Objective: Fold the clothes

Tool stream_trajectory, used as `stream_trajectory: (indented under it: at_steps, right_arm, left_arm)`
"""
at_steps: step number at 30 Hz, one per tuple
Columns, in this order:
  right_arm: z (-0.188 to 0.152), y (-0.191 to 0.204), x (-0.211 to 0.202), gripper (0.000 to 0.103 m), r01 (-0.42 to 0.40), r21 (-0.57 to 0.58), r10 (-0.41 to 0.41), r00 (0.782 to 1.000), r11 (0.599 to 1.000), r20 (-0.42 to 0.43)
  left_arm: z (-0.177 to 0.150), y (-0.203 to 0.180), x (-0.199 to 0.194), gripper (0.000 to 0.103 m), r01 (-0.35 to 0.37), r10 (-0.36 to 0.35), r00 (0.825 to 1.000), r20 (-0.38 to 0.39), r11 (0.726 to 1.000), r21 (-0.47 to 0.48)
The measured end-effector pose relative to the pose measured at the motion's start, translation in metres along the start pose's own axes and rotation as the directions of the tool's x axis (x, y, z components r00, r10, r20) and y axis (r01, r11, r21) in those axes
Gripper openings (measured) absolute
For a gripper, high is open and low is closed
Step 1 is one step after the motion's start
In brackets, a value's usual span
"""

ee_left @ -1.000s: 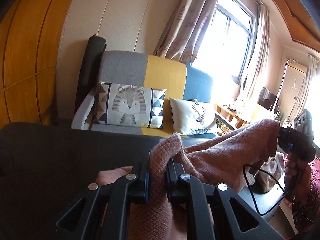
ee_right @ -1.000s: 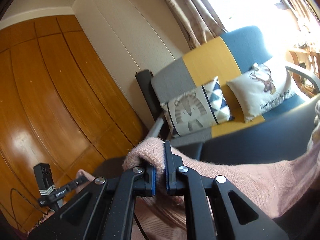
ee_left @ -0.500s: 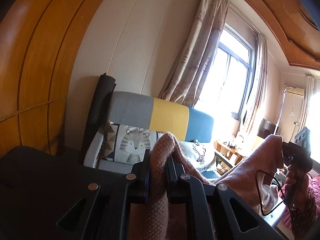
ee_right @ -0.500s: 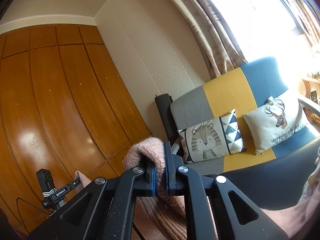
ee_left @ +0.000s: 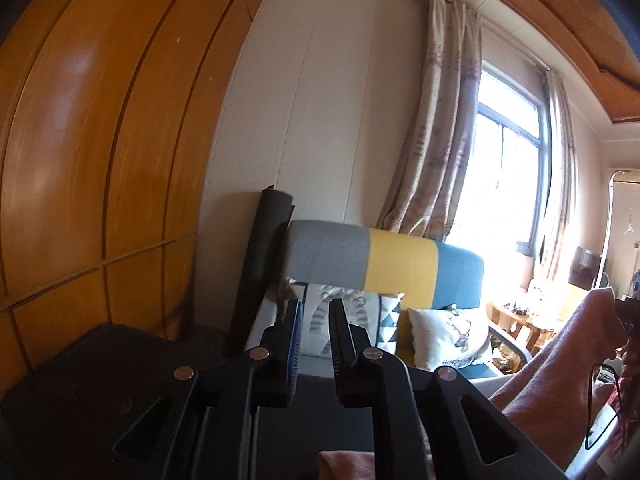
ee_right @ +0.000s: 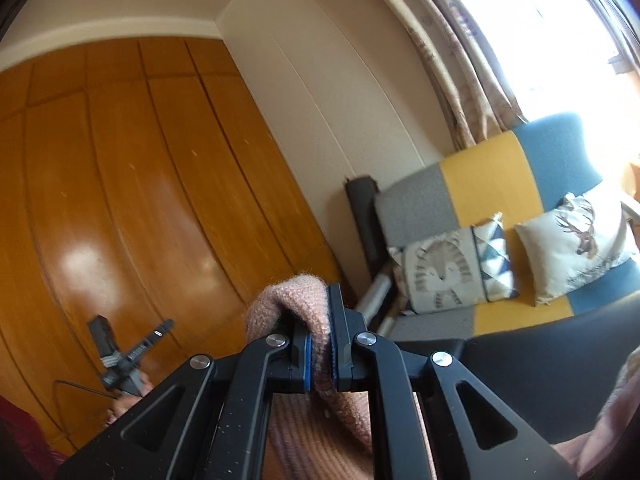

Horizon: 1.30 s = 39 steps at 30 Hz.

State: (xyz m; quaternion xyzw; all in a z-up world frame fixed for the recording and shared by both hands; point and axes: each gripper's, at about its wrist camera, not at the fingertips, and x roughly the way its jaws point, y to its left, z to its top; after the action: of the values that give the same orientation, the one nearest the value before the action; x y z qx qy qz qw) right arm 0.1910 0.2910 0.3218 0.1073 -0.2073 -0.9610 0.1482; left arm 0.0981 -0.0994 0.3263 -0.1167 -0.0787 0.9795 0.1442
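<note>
The pink knitted sweater (ee_right: 298, 304) is pinched between the fingers of my right gripper (ee_right: 318, 354), held up in the air, and hangs down below it. In the left wrist view my left gripper (ee_left: 315, 344) is open with nothing between its fingers; the sweater (ee_left: 560, 364) stretches up at the far right toward the other gripper, and a pink bit shows at the bottom edge (ee_left: 344, 466). The left gripper's handle (ee_right: 120, 356) shows at the lower left of the right wrist view.
A black table top (ee_left: 100, 380) lies below both grippers. Behind it stands a grey, yellow and blue sofa (ee_left: 400, 264) with a tiger cushion (ee_right: 448, 272) and a deer cushion (ee_right: 576, 240). Wooden wardrobe panels (ee_right: 120, 200) fill the left; a curtained window (ee_left: 508, 168) is at the right.
My left gripper has opened and let go of the sweater, which dropped out of its fingers. Both grippers have risen and tilted upward. My right gripper keeps its hold.
</note>
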Motion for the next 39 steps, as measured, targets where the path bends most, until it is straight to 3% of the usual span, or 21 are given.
stream_trajectory:
  at_steps: [2, 4, 8, 12, 18, 20, 21, 22, 24, 27, 31, 33, 36, 39]
  right_arm:
    - [-0.012, -0.017, 0.028, 0.007, 0.049, 0.027, -0.047, 0.996, 0.998, -0.073]
    - [-0.027, -0.041, 0.060, 0.007, 0.096, 0.060, -0.087, 0.986, 0.994, -0.142]
    - [-0.054, -0.088, 0.118, 0.007, 0.201, 0.112, -0.168, 0.953, 0.973, -0.251]
    - [-0.076, -0.124, 0.169, 0.010, 0.330, 0.059, -0.289, 0.889, 0.942, -0.355]
    - [-0.109, -0.163, 0.208, 0.053, 0.469, -0.006, -0.411, 0.767, 0.883, -0.492]
    - [-0.114, -0.166, 0.200, 0.054, 0.509, -0.051, -0.465, 0.735, 0.859, -0.494]
    - [-0.113, -0.166, 0.192, 0.054, 0.529, -0.064, -0.492, 0.729, 0.846, -0.476]
    - [-0.112, -0.165, 0.182, 0.054, 0.546, -0.075, -0.516, 0.726, 0.835, -0.455]
    - [-0.110, -0.160, 0.154, 0.059, 0.548, -0.081, -0.532, 0.748, 0.832, -0.397]
    - [-0.117, -0.152, 0.106, 0.073, 0.548, -0.093, -0.545, 0.770, 0.831, -0.331]
    - [-0.140, -0.149, 0.059, 0.076, 0.490, -0.049, -0.475, 0.810, 0.870, -0.343]
    - [-0.152, -0.148, 0.043, 0.076, 0.480, -0.039, -0.460, 0.811, 0.876, -0.361]
    - [-0.168, -0.150, 0.026, 0.076, 0.493, -0.026, -0.463, 0.795, 0.869, -0.393]
    - [-0.182, -0.152, 0.023, 0.076, 0.485, -0.007, -0.440, 0.786, 0.874, -0.435]
  left_arm:
    - [-0.020, 0.007, 0.025, 0.016, -0.016, 0.016, 0.996, -0.090, 1.000, 0.002]
    - [-0.054, 0.004, 0.053, 0.016, -0.016, 0.021, 0.977, -0.212, 1.000, 0.023]
    - [-0.118, -0.033, 0.086, 0.017, 0.094, -0.062, 0.932, -0.358, 0.993, 0.073]
    - [-0.176, -0.086, 0.108, 0.021, 0.236, -0.166, 0.853, -0.494, 0.968, 0.083]
    - [-0.244, -0.152, 0.116, 0.021, 0.395, -0.240, 0.723, -0.647, 0.913, 0.103]
    - [-0.259, -0.167, 0.111, 0.021, 0.443, -0.237, 0.696, -0.678, 0.885, 0.145]
    - [-0.266, -0.173, 0.107, 0.021, 0.469, -0.235, 0.684, -0.691, 0.867, 0.169]
    - [-0.275, -0.182, 0.100, 0.021, 0.504, -0.237, 0.674, -0.700, 0.840, 0.200]
    - [-0.285, -0.191, 0.085, 0.022, 0.531, -0.217, 0.687, -0.694, 0.802, 0.274]
    - [-0.291, -0.193, 0.071, 0.024, 0.555, -0.230, 0.696, -0.681, 0.773, 0.306]
    - [-0.290, -0.184, 0.065, 0.024, 0.592, -0.291, 0.638, -0.713, 0.777, 0.213]
    - [-0.291, -0.186, 0.065, 0.024, 0.608, -0.305, 0.612, -0.730, 0.771, 0.187]
    - [-0.301, -0.199, 0.063, 0.025, 0.610, -0.266, 0.613, -0.744, 0.758, 0.232]
    - [-0.313, -0.210, 0.065, 0.025, 0.590, -0.211, 0.615, -0.760, 0.762, 0.266]
